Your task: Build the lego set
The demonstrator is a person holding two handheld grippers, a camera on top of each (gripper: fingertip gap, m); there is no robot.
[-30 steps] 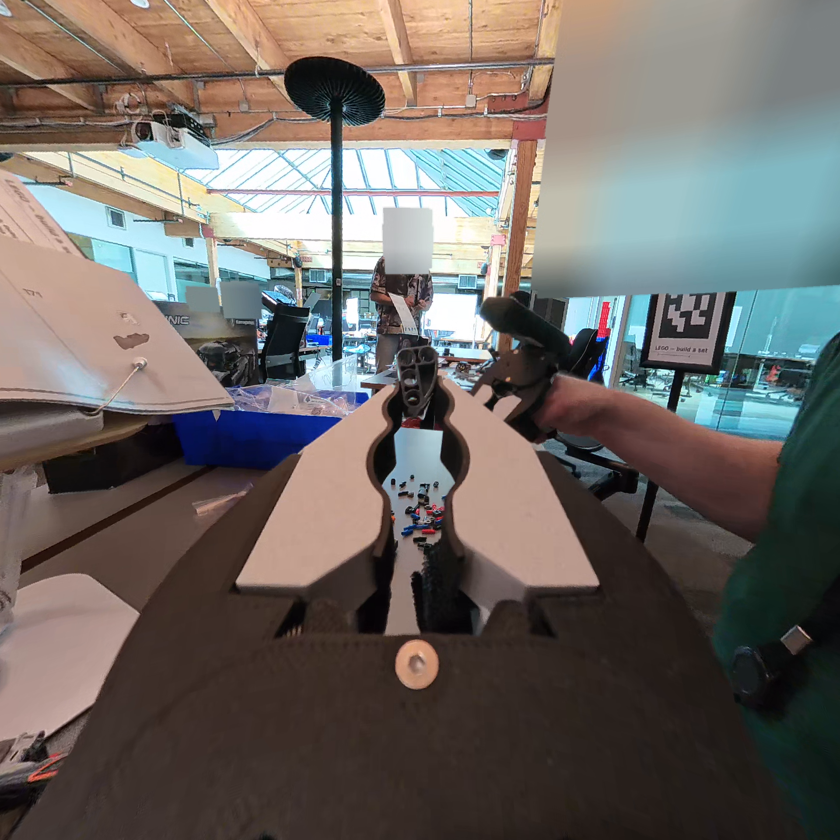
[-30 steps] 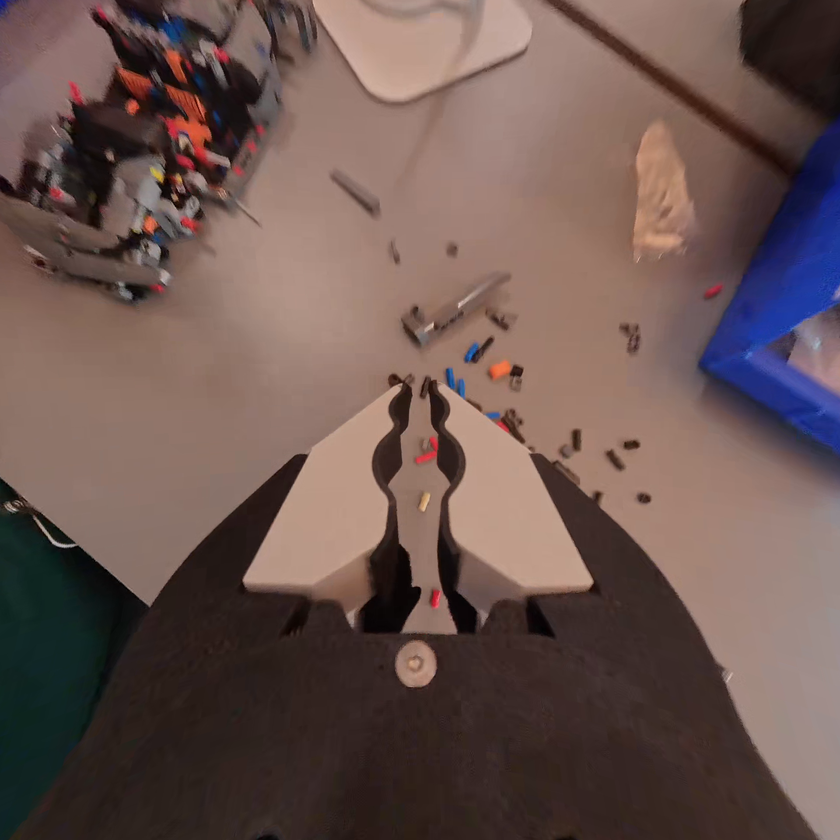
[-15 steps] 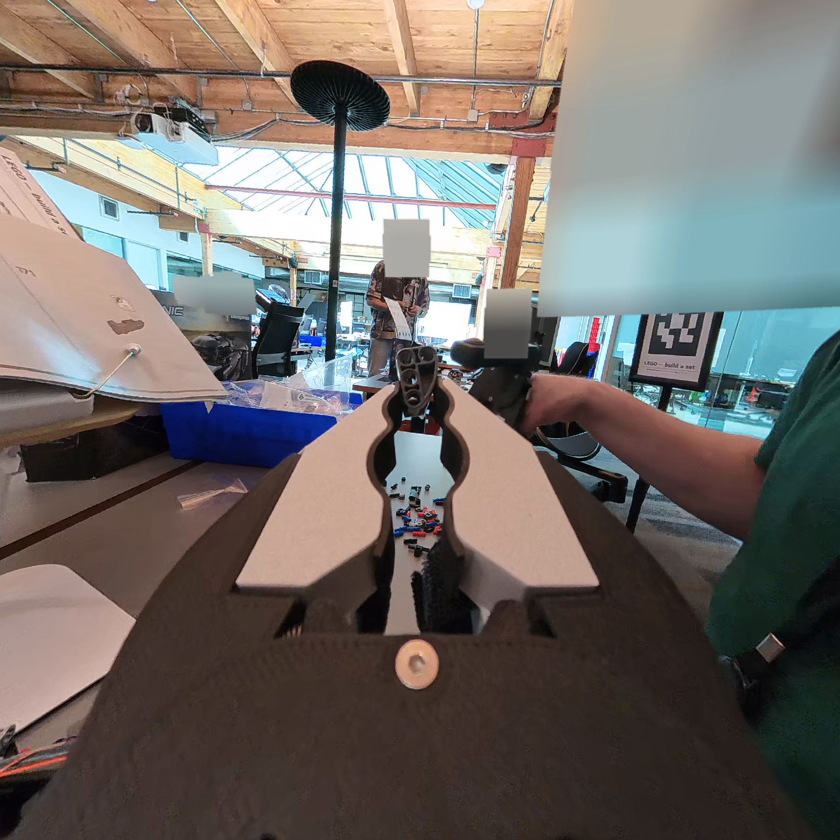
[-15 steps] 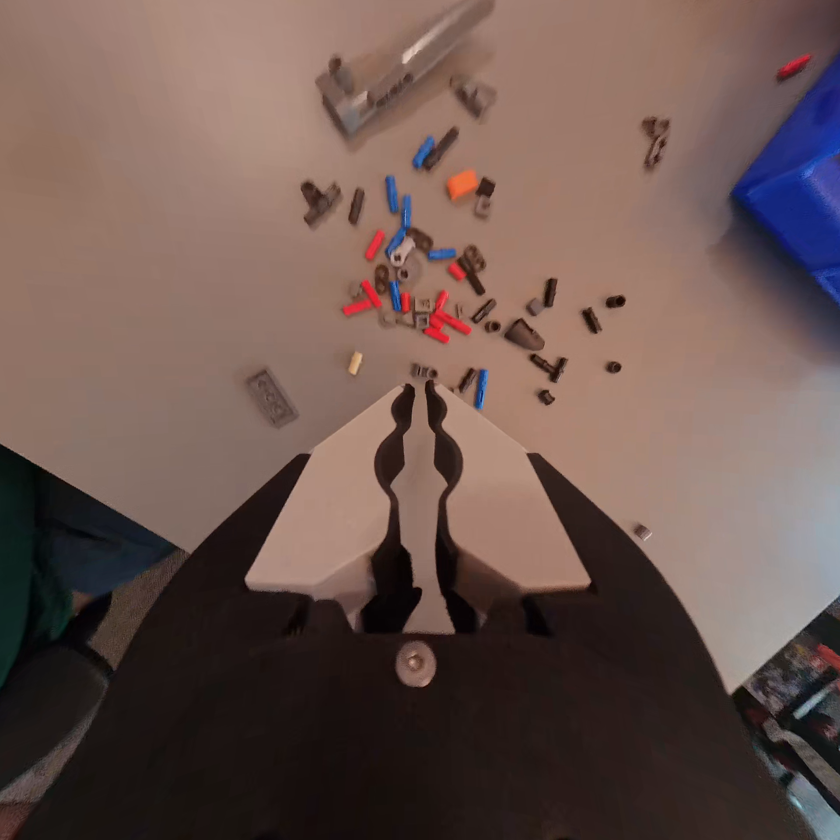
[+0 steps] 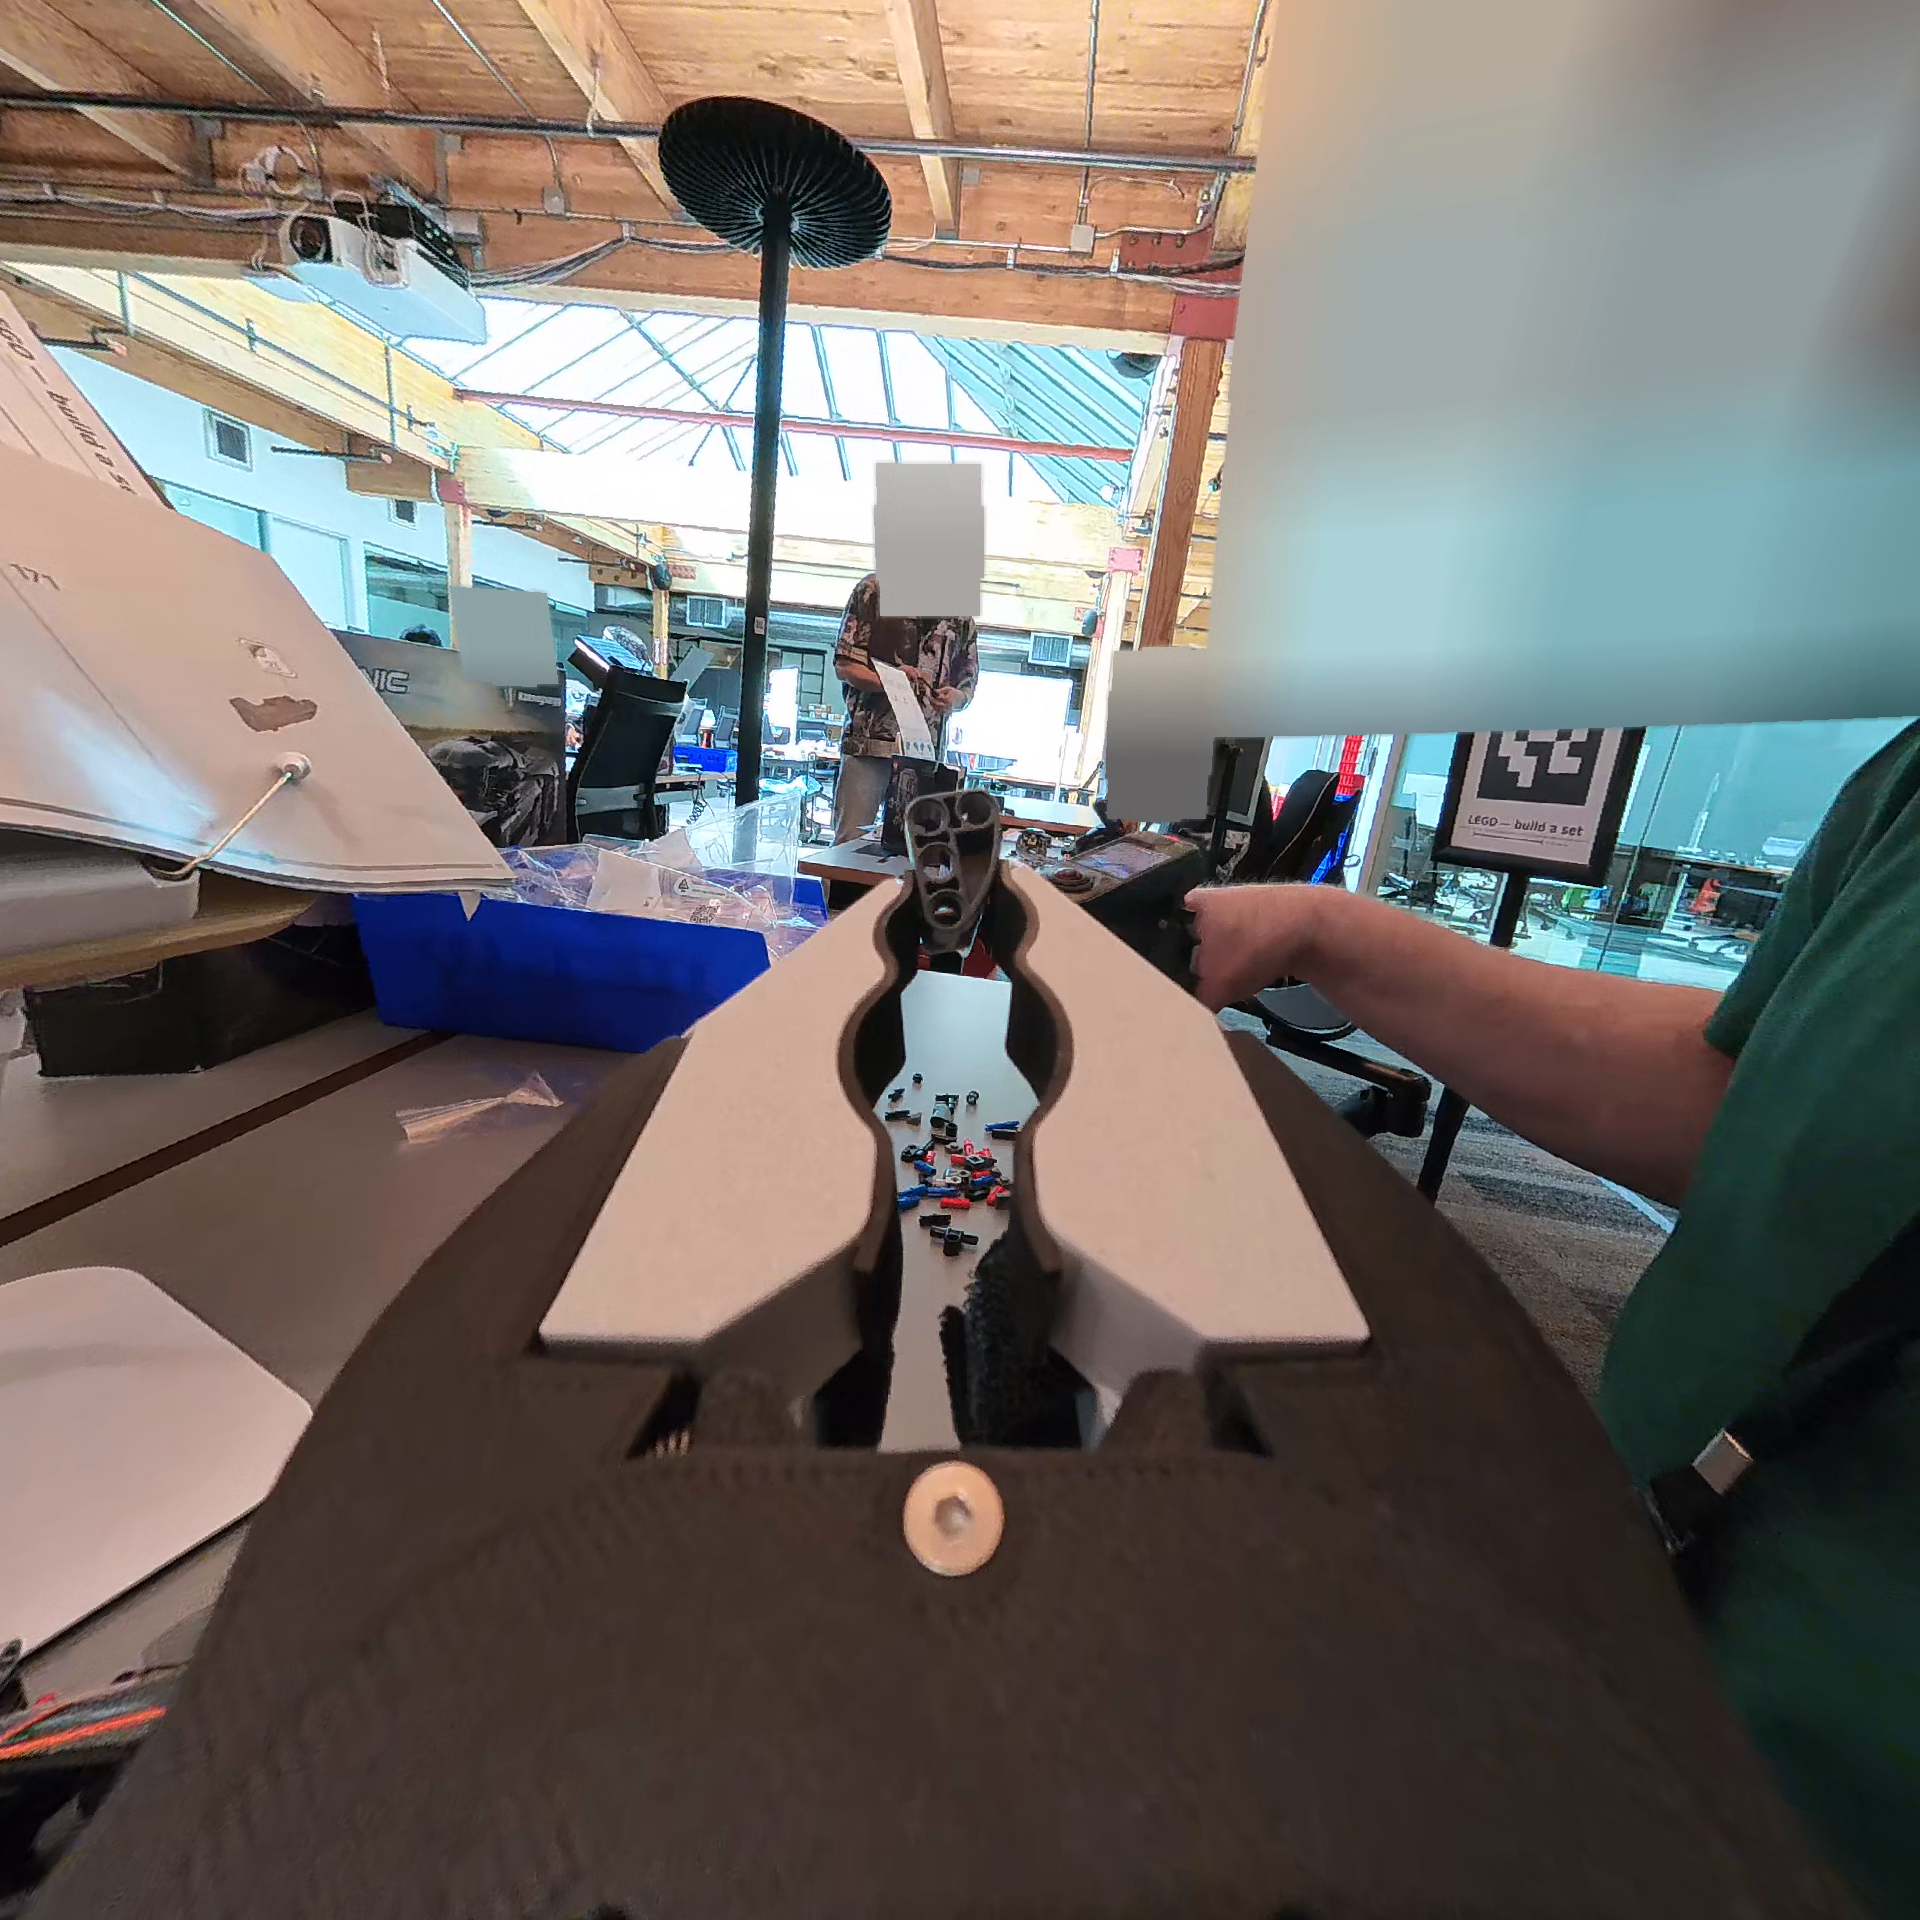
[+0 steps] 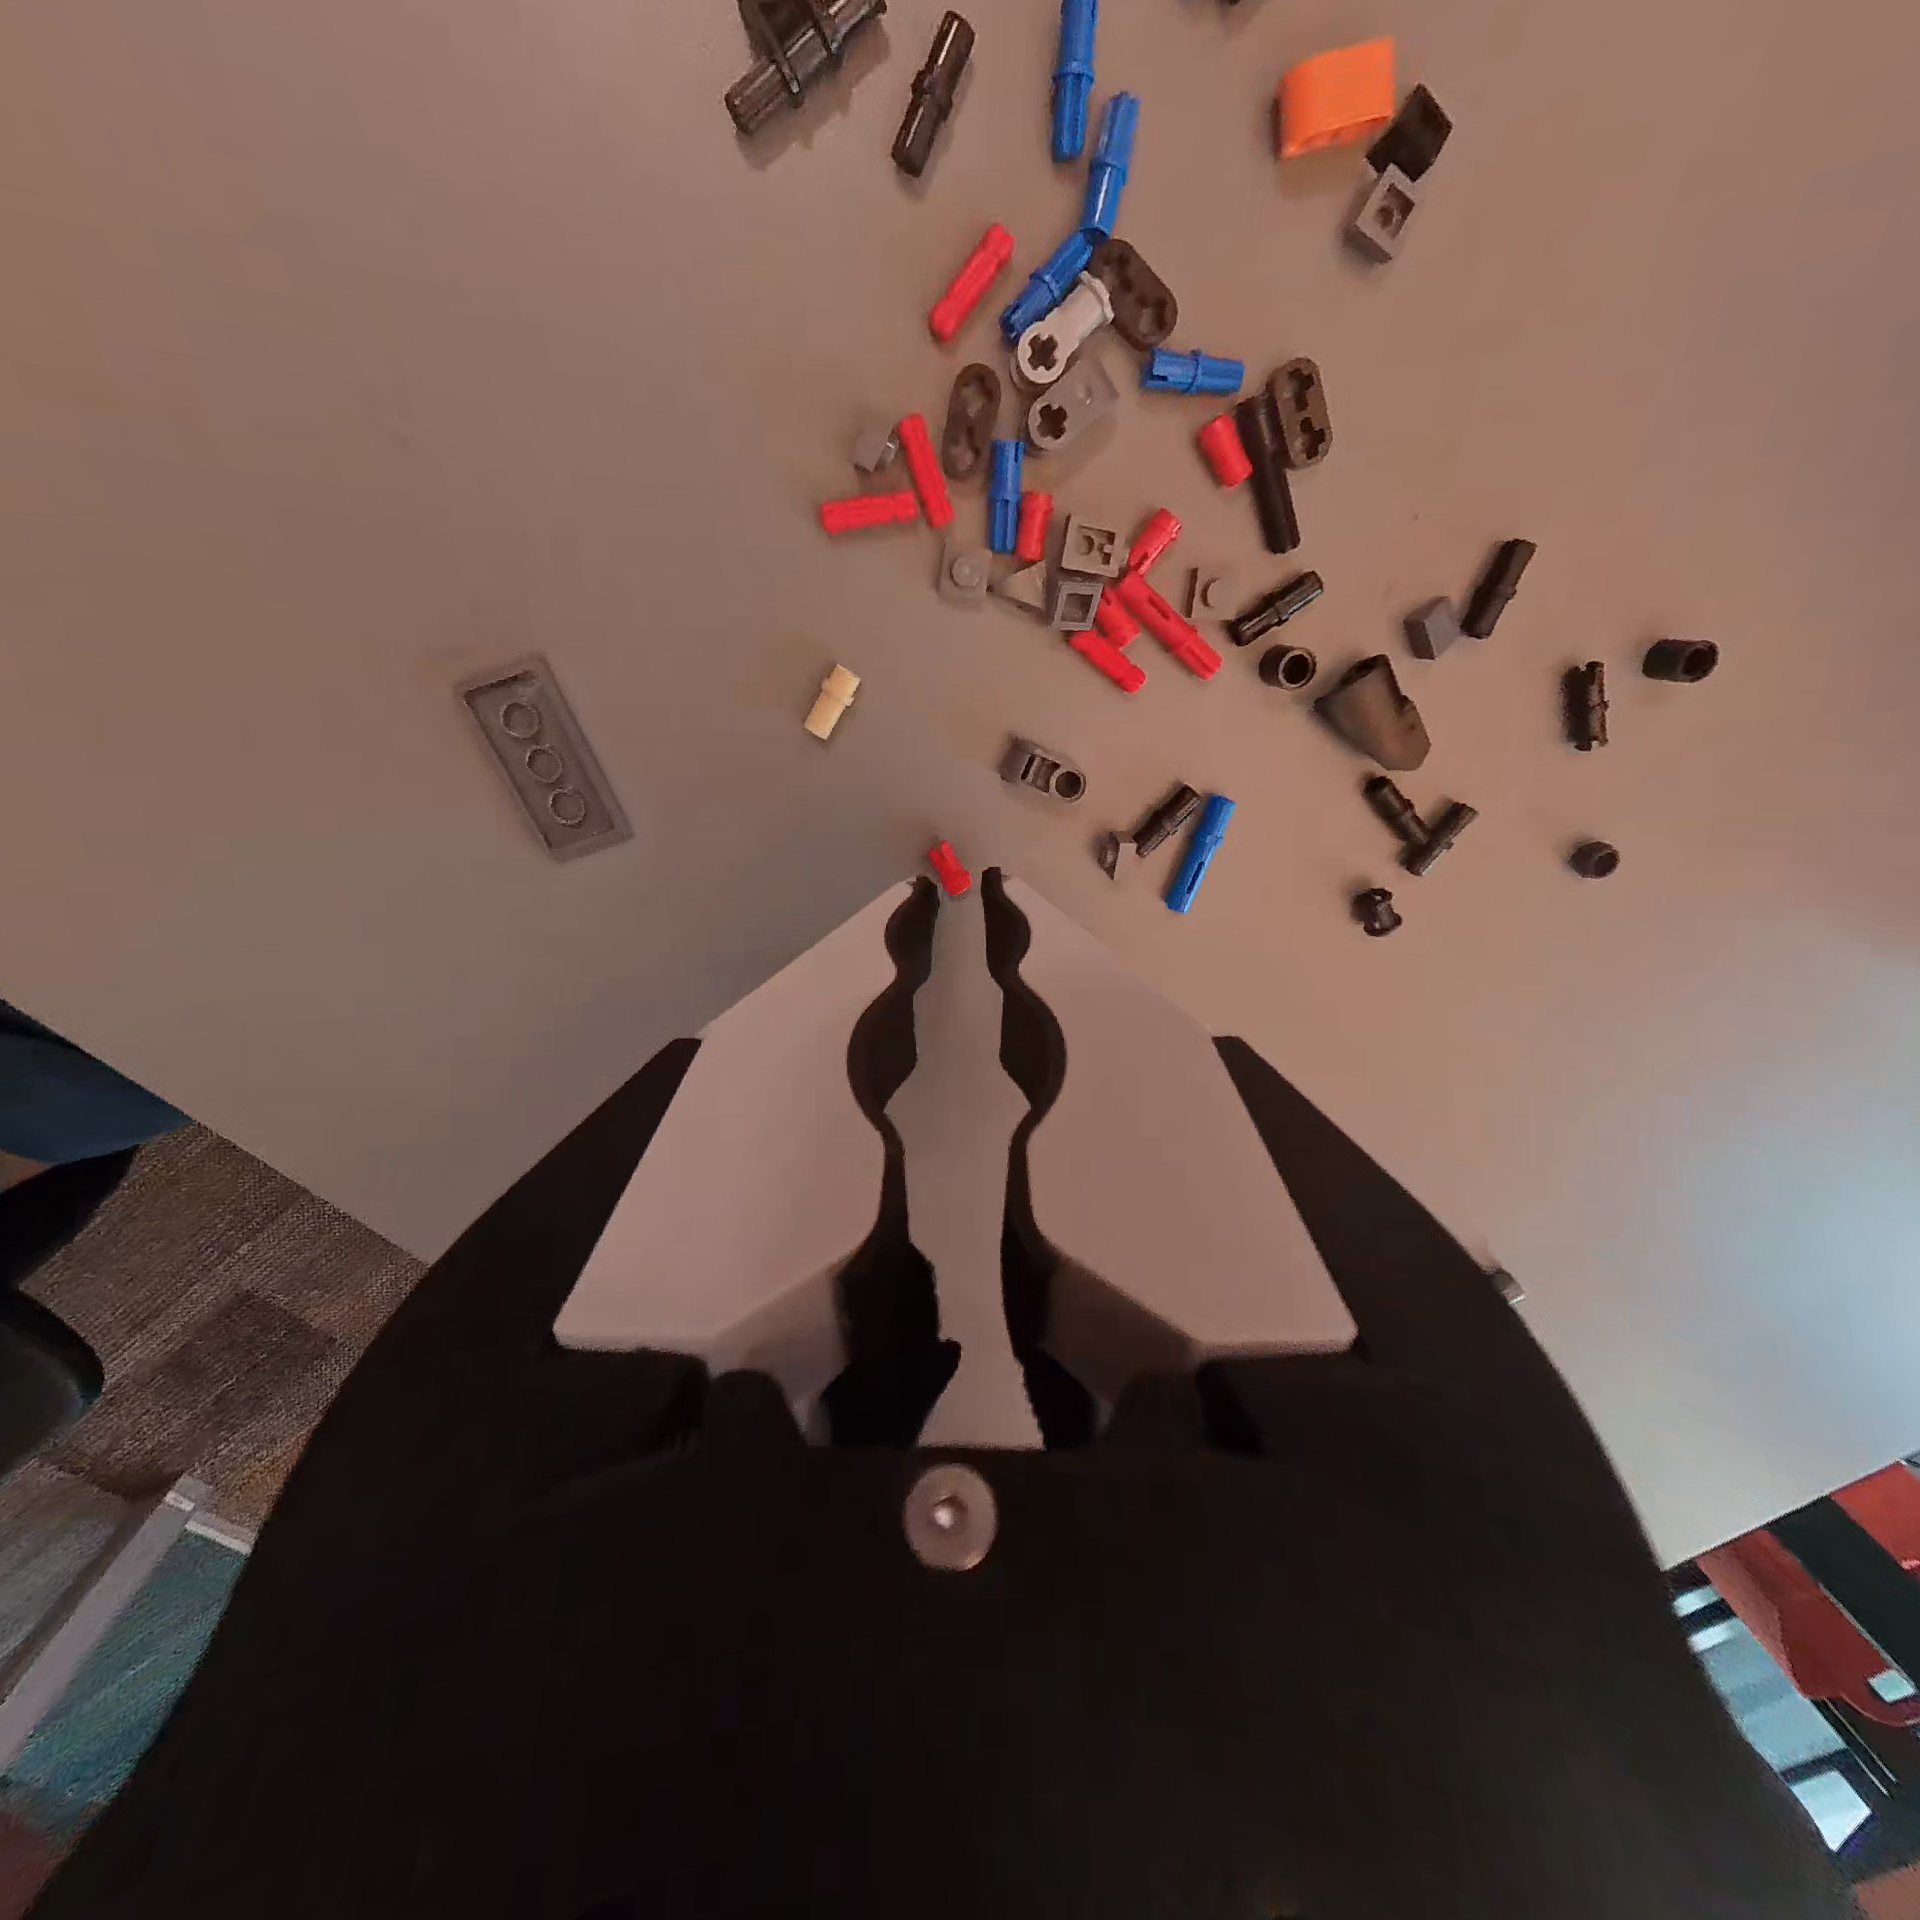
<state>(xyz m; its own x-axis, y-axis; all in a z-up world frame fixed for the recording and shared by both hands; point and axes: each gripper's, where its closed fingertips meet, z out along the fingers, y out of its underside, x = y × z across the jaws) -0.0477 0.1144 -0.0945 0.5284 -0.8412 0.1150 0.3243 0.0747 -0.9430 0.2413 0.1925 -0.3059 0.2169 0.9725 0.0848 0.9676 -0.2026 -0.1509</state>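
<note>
My left gripper (image 5: pixel 951 883) is raised well above the table (image 5: pixel 312 1226), its fingertips pinched on a black lego beam (image 5: pixel 951 868) with 3 round holes visible, which stands upright out of the tips. Through the gap between the fingers I see the scatter of loose pieces (image 5: pixel 951 1164) on the table below. To the left sit a blue bin (image 5: pixel 561 966) holding clear plastic bags and an open instruction booklet (image 5: pixel 208 717) propped above it. The person's right arm (image 5: pixel 1455 997) reaches in from the right. My right gripper (image 6: pixel 958 883) points down at the table (image 6: pixel 416 364), its fingers only a narrow gap apart, and a small red pin (image 6: pixel 948 868) sits right at the tips; I cannot tell whether it is gripped or just lying between them. Beyond the tips lies the pile of red, blue, black and grey pins and connectors (image 6: pixel 1091 499). A grey plate (image 6: pixel 545 756) with 3 rings showing lies apart to the left, a tan pin (image 6: pixel 832 701) between it and the pile, and an orange curved piece (image 6: pixel 1335 96) at the far edge.
</note>
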